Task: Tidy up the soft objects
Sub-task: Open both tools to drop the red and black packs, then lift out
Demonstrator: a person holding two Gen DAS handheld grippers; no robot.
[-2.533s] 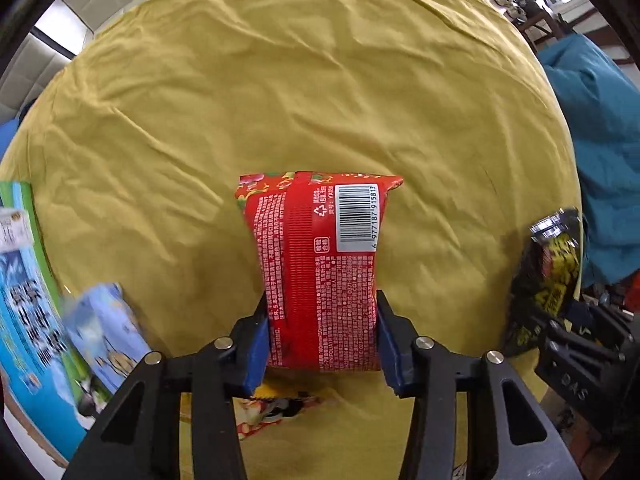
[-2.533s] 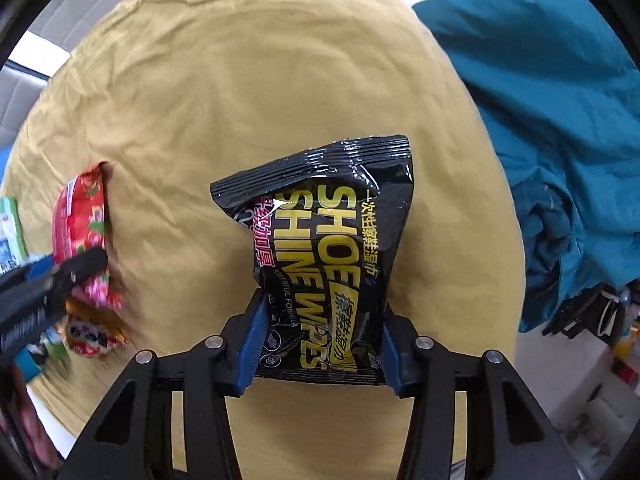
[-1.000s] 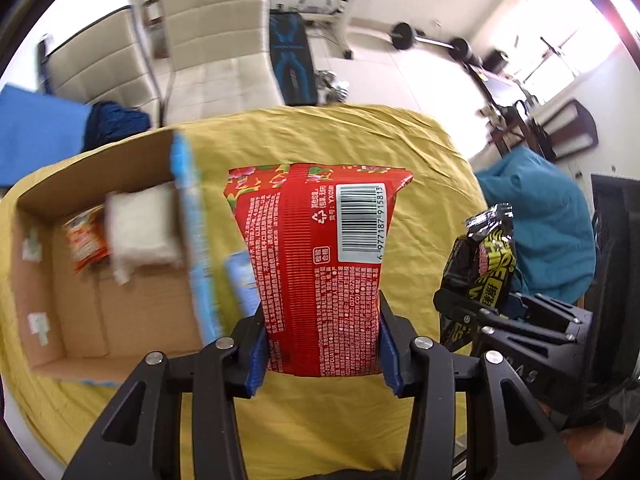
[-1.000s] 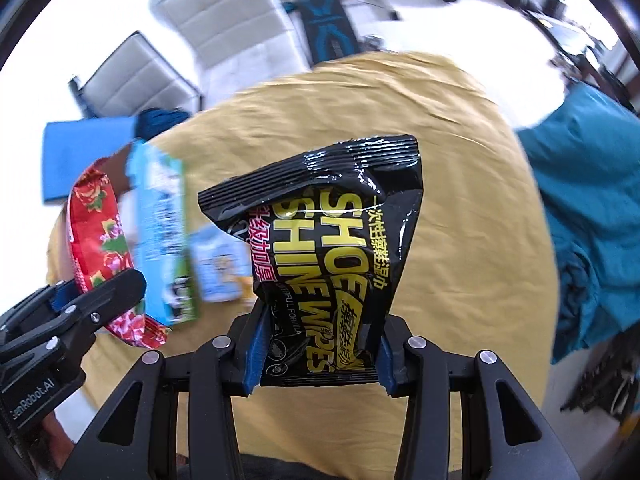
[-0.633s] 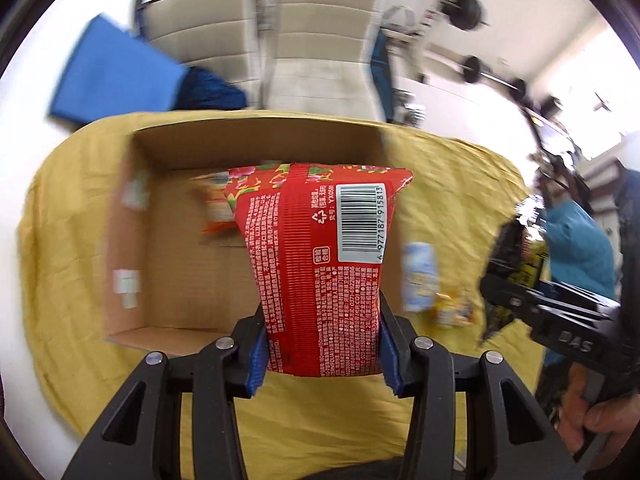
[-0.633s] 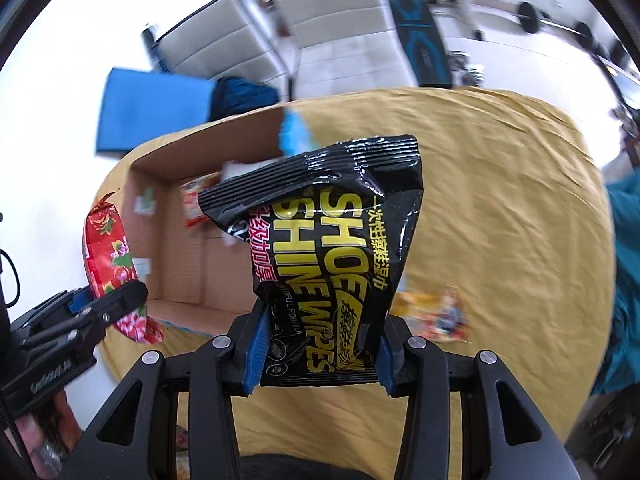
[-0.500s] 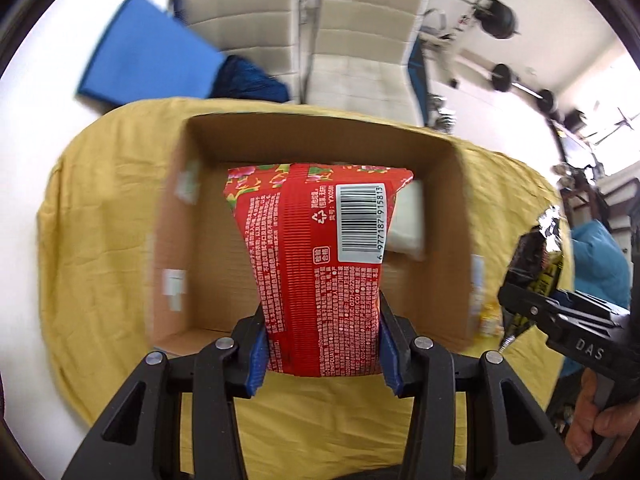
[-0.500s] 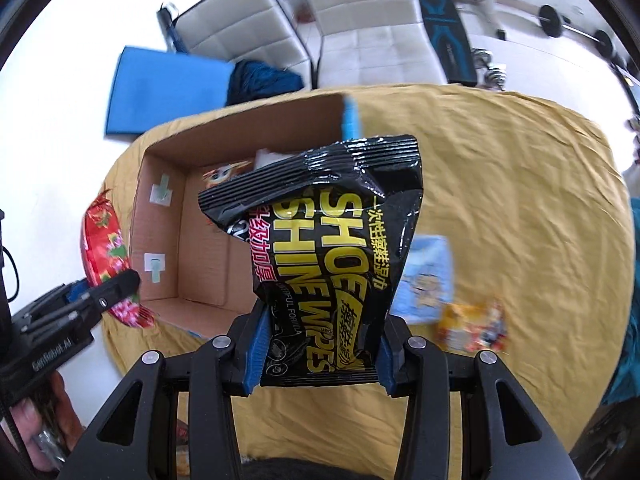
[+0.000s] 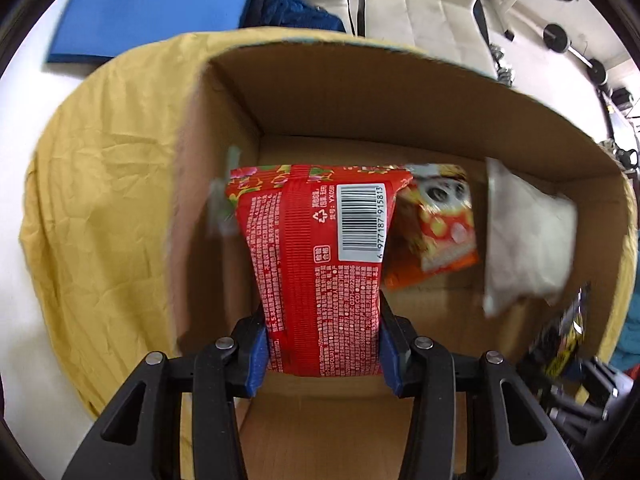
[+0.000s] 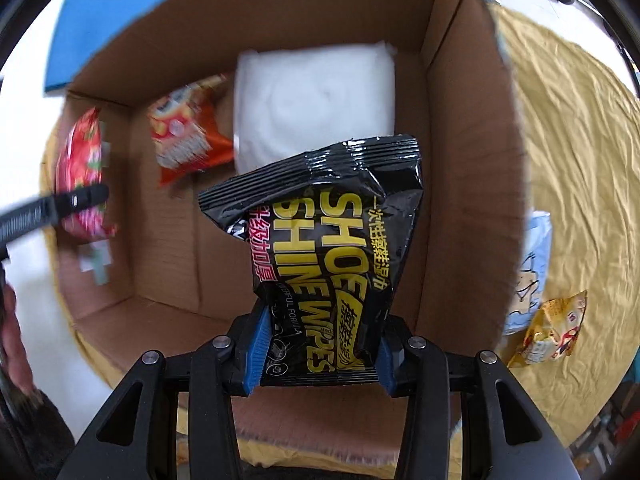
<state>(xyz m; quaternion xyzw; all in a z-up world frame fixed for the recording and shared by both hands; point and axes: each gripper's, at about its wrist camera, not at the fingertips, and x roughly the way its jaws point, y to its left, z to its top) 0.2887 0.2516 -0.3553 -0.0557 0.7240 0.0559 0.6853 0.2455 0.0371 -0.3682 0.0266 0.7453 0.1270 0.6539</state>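
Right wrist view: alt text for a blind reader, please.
The right tongs grip a glossy black "Shoe Shine Wipes" pouch over an open brown cardboard box. Inside lie a white soft pack and an orange snack packet. The box sits on a wrinkled yellow cloth.

Two packets inside box

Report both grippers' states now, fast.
Left gripper: closed on the red packet.
Right gripper: closed on the black shoe wipes pack.
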